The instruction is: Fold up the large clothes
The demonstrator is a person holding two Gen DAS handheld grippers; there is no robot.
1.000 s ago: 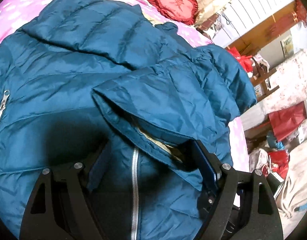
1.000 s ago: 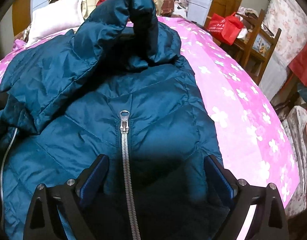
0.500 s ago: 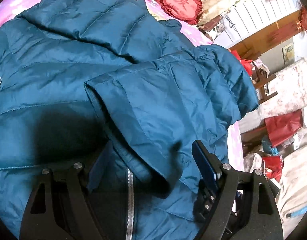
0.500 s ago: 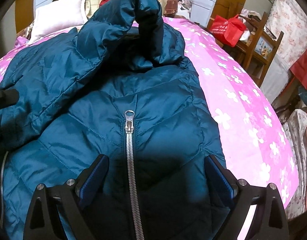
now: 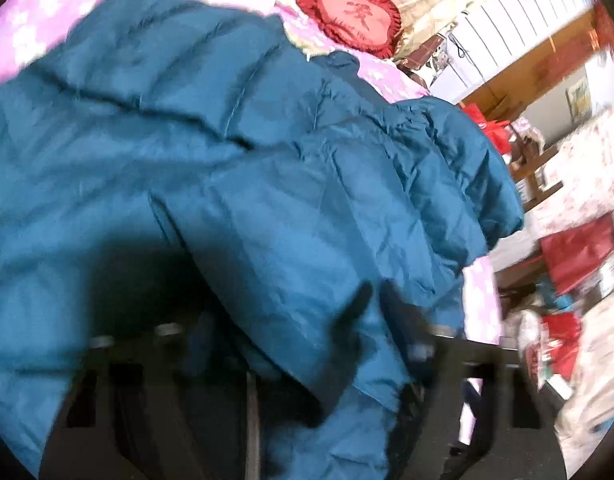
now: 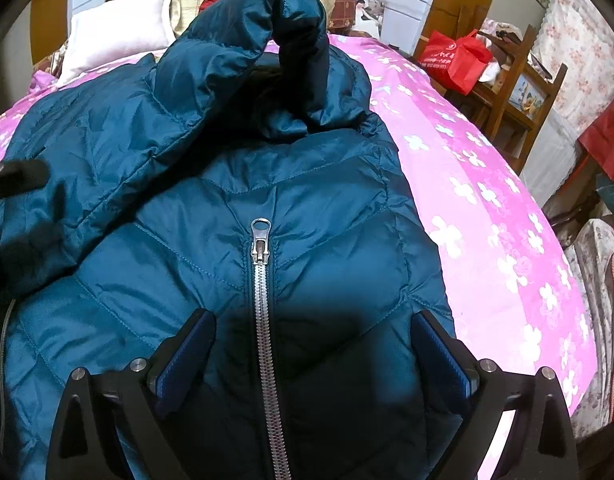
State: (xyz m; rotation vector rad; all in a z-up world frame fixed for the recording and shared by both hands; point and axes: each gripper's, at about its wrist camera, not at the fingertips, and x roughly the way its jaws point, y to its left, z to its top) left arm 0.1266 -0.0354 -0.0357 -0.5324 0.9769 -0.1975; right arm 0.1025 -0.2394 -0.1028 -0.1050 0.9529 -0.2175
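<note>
A large teal puffer jacket (image 6: 315, 208) lies front up on a pink flowered bed (image 6: 479, 216), its silver zipper (image 6: 263, 300) closed up the middle. One sleeve (image 5: 327, 216) lies folded across the chest; the sleeve also arches up in the right wrist view (image 6: 243, 40). My left gripper (image 5: 295, 332) is open over the sleeve's cuff end; that view is blurred. My right gripper (image 6: 313, 344) is open and empty, its fingers straddling the zipper low over the jacket front.
A red heart cushion (image 5: 347, 16) and a white pillow (image 6: 115, 36) lie at the head of the bed. A wooden chair with a red bag (image 6: 455, 60) stands beside the bed. Clutter and red bags (image 5: 575, 252) fill the floor to the right.
The sleeve has dropped flatter across the jacket front, covering the cream lining seen earlier. My left gripper has shifted and its view has blurred. The right gripper has barely moved.
</note>
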